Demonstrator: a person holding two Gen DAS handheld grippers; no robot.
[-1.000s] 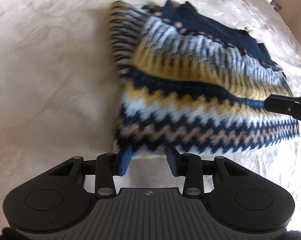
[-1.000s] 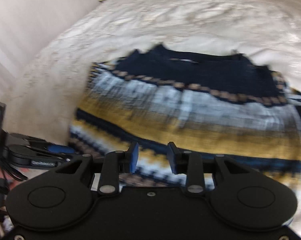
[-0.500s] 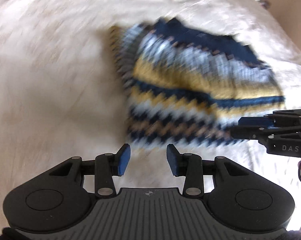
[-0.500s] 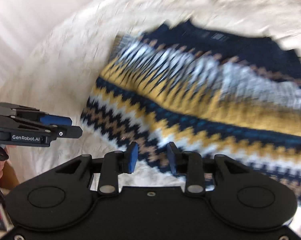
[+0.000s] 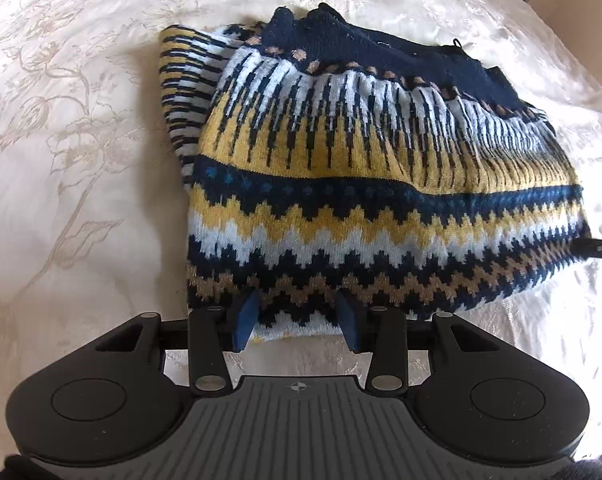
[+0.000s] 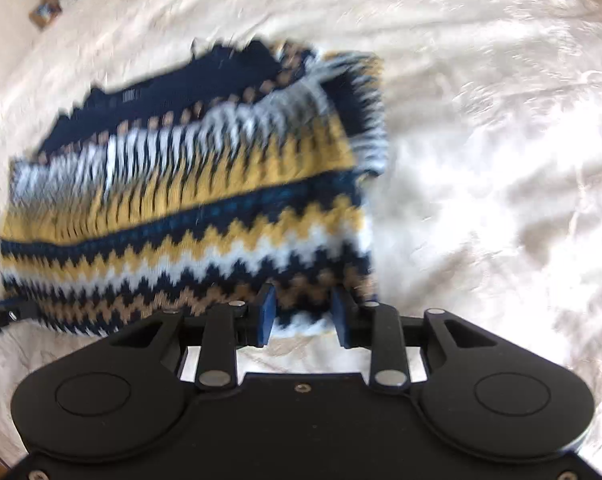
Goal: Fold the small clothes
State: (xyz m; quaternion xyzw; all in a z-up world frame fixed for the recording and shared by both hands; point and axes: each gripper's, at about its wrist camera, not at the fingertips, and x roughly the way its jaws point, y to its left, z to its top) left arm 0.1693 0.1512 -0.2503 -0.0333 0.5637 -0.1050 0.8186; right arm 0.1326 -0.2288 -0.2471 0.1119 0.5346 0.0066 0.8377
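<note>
From my station the right wrist view is smeared with motion blur, so the knit detail there is uncertain. The sweater (image 5: 381, 184) lies folded on the cream embroidered bedspread (image 5: 69, 128), its long axis running across the frame, zigzag hem band nearest the camera and navy collar edge farthest. A striped layer, possibly a tucked sleeve, pokes out at the far left corner; what lies under the fold is hidden.

The left gripper (image 5: 297, 316) sits at the near left end of the hem, jaws parted to a middling gap and just been opening; the hem edge lies between the blue pads (image 5: 247, 318), which do not press on it.

The right gripper (image 6: 303, 314) stands at the near right corner, jaws likewise part-way apart over the hem, gripping nothing.

A small neck label (image 6: 129, 96) shows, unreadable. Both views crop the other gripper at the frame edge.
</note>
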